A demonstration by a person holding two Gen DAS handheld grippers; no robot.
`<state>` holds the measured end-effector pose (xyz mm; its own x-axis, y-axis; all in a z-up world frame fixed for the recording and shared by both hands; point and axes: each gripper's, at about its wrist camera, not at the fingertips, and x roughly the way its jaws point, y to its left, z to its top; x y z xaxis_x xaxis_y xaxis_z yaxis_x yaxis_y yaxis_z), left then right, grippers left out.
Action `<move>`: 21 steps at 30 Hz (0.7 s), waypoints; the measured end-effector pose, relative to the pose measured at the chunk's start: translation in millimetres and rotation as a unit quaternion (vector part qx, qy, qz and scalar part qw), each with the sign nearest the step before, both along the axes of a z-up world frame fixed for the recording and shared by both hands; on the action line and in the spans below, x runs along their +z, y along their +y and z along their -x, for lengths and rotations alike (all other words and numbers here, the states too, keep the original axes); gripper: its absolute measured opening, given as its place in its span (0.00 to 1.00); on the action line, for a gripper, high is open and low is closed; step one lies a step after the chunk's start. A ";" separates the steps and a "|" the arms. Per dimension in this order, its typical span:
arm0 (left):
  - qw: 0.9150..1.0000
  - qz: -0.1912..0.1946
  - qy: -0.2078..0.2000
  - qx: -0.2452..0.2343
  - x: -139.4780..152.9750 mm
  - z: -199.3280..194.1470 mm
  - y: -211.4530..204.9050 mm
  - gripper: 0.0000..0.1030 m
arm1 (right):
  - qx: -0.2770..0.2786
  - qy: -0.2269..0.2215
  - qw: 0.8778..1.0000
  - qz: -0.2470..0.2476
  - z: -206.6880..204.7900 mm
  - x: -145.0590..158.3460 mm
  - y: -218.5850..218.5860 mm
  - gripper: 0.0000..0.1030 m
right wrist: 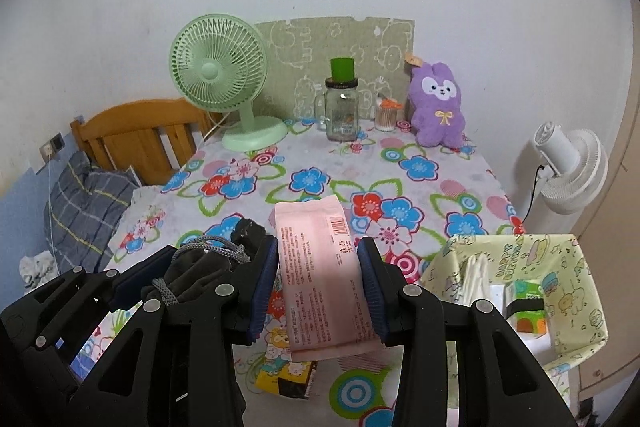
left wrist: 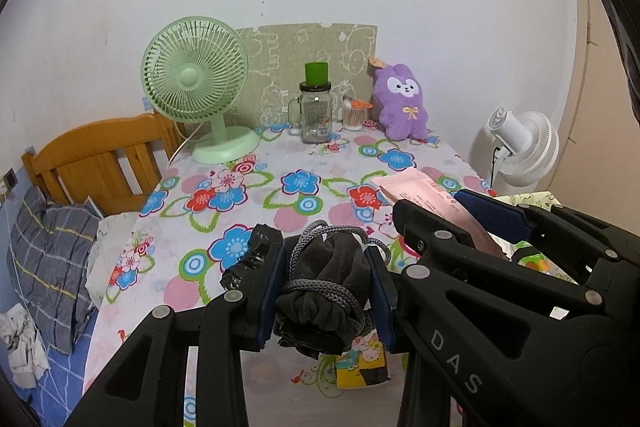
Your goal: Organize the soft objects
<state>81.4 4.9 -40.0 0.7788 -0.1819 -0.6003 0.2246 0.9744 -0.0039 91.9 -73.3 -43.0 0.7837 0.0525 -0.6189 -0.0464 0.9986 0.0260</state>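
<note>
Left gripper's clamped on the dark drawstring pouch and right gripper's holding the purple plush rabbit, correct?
Not quite. The left gripper does clamp the dark drawstring pouch, but the right gripper holds a pink packet, as the right wrist view shows. The purple plush rabbit sits by the wall.

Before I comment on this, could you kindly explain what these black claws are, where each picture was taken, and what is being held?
They are two hand-held grippers, each with a forward-looking fisheye camera. The left camera shows the left gripper shut on a dark cloth bundle tied with cord. The right camera shows the right gripper shut on a pink packet. Below is a flowered tablecloth carrying a green fan, a glass jar and a purple plush. A patterned fabric bin stands on the right.
</note>
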 end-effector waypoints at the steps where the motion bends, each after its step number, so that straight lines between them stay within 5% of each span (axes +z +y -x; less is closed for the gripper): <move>1: 1.000 -0.001 -0.002 -0.001 1.3 0.9 -2.4 0.39 | 0.000 -0.002 1.000 0.000 1.4 1.5 -1.6 0.43; 21: 0.999 0.000 -0.020 -0.041 15.8 7.3 -58.6 0.39 | -0.034 -0.022 0.999 0.008 16.0 18.7 -57.3 0.43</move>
<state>74.1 -53.7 -24.2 0.7844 -0.2459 -0.5694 0.3030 0.9530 0.0059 75.9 -130.6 -24.3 0.8120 -0.0102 -0.5835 0.0200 0.9997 0.0104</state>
